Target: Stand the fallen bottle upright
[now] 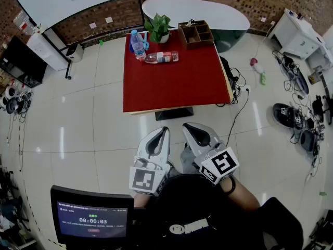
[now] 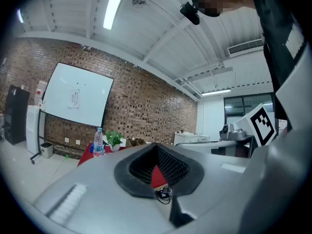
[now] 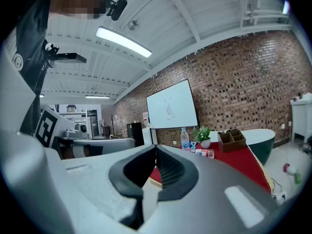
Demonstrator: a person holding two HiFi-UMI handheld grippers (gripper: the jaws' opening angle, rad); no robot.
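Lying on the table (image 1: 177, 87), the fallen bottle (image 1: 162, 57) looks tiny, label unreadable.

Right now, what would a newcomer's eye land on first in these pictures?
The red table stands out on the pale tiled floor, and near its far edge a fallen bottle lies on its side beside an upright bottle, a potted plant and a wooden organizer. In the foreground the left gripper and right gripper hang short of the table, jaws together, holding nothing.
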